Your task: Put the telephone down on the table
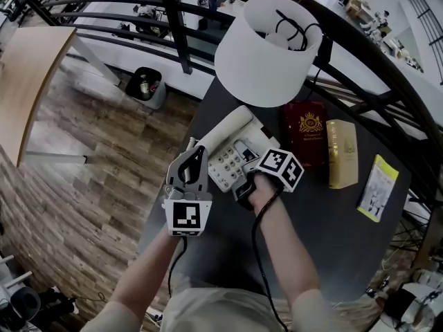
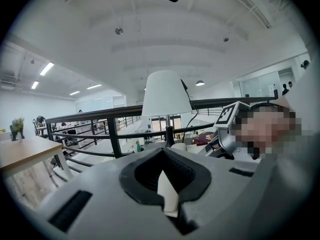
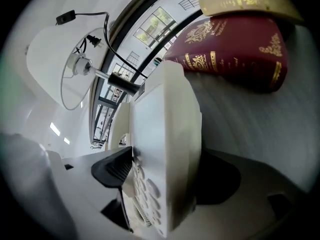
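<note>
A white desk telephone lies on the dark table under the lamp, handset on its far side and keypad toward me. My right gripper reaches its near end. In the right gripper view the telephone stands edge-on between the spread jaws of the right gripper, with the dark left pad beside the keypad and a gap on the other side. My left gripper hovers just left of the telephone, jaws together. In its own view the left gripper shows a small white sliver in the hollow between the pads.
A white-shaded lamp stands behind the telephone. A red book, a gold book and a yellow leaflet lie to the right. A black railing runs along the table's far edge. A bin is on the floor below.
</note>
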`<action>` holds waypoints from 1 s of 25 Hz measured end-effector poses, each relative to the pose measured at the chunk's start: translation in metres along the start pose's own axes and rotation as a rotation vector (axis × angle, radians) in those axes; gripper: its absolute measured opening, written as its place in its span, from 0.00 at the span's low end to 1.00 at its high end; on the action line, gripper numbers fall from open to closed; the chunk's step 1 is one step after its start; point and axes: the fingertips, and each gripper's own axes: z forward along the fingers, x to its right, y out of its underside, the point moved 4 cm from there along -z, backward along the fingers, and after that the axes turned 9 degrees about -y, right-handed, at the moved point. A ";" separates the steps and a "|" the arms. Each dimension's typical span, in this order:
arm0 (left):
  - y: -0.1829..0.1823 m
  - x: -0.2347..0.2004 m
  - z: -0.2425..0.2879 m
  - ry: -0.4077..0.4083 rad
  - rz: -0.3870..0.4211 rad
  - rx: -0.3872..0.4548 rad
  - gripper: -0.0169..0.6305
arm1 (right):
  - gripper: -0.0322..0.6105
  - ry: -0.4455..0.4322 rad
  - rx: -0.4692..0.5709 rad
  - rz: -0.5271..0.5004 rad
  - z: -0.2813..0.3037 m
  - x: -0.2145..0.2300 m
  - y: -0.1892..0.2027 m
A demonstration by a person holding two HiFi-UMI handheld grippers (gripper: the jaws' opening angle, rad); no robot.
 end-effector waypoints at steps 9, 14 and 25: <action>0.001 0.002 -0.009 -0.003 -0.011 -0.034 0.03 | 0.66 0.133 -0.050 -0.120 -0.015 0.008 0.012; 0.000 0.005 -0.014 0.007 -0.018 -0.065 0.03 | 0.66 0.146 -0.043 -0.094 -0.029 0.010 0.018; -0.022 0.006 -0.038 -0.030 -0.014 -0.119 0.03 | 0.46 0.013 -0.001 -0.267 -0.075 -0.032 0.013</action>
